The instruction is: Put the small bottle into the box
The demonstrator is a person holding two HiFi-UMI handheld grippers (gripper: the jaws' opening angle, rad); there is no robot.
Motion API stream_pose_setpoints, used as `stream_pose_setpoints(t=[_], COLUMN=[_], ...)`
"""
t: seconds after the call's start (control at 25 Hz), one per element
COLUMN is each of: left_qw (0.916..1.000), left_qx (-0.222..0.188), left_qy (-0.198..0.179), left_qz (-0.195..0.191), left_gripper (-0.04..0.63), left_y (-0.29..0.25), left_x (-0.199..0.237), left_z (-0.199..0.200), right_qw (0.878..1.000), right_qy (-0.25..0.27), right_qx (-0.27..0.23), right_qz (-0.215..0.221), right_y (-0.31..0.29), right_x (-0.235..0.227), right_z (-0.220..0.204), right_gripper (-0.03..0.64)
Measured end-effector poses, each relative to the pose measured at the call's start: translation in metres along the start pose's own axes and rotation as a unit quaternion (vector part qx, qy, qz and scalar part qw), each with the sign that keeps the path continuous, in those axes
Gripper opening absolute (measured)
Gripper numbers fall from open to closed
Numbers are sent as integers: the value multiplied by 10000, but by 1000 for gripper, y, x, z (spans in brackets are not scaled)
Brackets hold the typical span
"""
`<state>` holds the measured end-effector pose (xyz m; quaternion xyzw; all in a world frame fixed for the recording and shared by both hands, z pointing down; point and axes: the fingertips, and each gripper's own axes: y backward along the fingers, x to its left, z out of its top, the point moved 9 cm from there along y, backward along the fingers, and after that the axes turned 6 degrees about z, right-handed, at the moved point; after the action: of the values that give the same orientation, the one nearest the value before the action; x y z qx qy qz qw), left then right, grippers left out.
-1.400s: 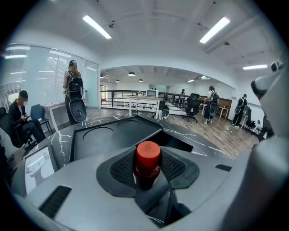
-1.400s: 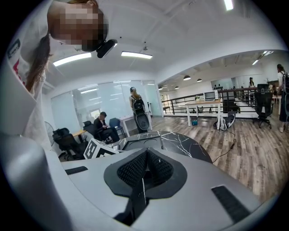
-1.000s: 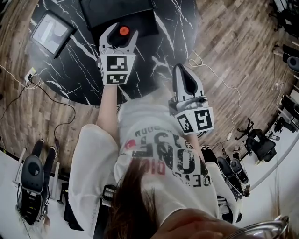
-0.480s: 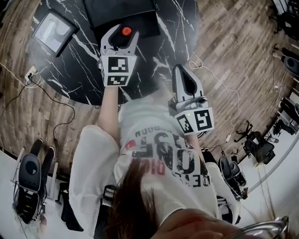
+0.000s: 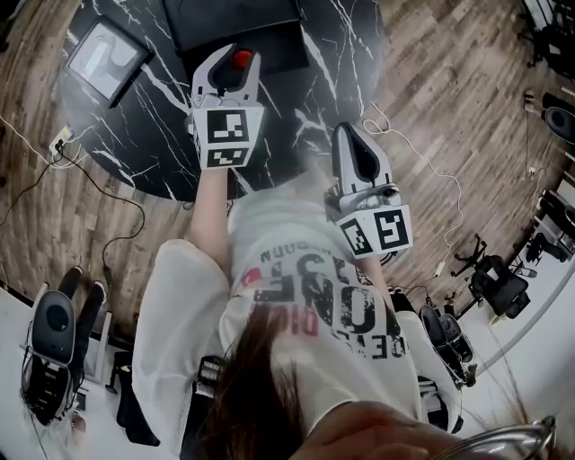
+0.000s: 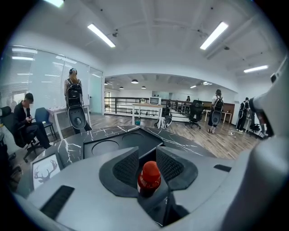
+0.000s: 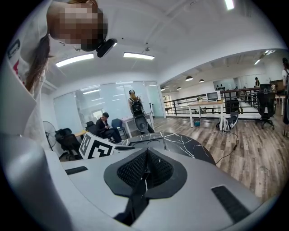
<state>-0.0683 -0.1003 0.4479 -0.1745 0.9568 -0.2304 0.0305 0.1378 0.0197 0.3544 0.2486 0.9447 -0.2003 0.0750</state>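
Note:
The small bottle point(image 5: 241, 59) with a red cap stands on the black marble table point(image 5: 153, 135), upright between the jaws of my left gripper point(image 5: 238, 54). In the left gripper view the bottle point(image 6: 149, 177) sits between the ribbed pads point(image 6: 126, 168), which are closing and meet its sides. The black box point(image 5: 234, 22) lies just beyond it, and its round recesses point(image 6: 101, 148) show ahead. My right gripper point(image 5: 353, 153) hangs over the table's near edge, shut with nothing in it point(image 7: 145, 169).
A framed deer picture point(image 5: 103, 58) lies on the table to the left point(image 6: 45, 169). Cables point(image 5: 108, 243) run over the wooden floor round the table. Office chairs point(image 5: 494, 278) and other people stand further off.
The left gripper's jaws have narrowed from wide open onto the red-capped bottle. The right gripper has stayed where it was.

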Motion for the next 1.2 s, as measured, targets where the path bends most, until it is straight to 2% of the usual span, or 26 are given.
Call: stream_pose_setpoints(t=[0.2, 0.4, 0.8, 1.2], left_qw=[9999, 9999, 9995, 9964], left_qx=[-60, -114, -241, -767], left_qy=[-111, -106, -127, -212], left_qz=[88, 65, 147, 299], left_gripper=[41, 9, 5, 5], left_y=[0, 3, 10, 27], left_x=[-1, -4, -2, -2], left_z=[2, 6, 21, 55], right_qw=[10000, 10000, 9997, 9989], right_qy=[2, 10, 74, 164], right_qx=[-41, -63, -224, -444], right_qz=[-40, -12, 13, 61], right_y=[2, 3, 8, 15], right_x=[-3, -3, -2, 1], right_z=[1, 3, 11, 23], right_gripper=[2, 2, 2, 2])
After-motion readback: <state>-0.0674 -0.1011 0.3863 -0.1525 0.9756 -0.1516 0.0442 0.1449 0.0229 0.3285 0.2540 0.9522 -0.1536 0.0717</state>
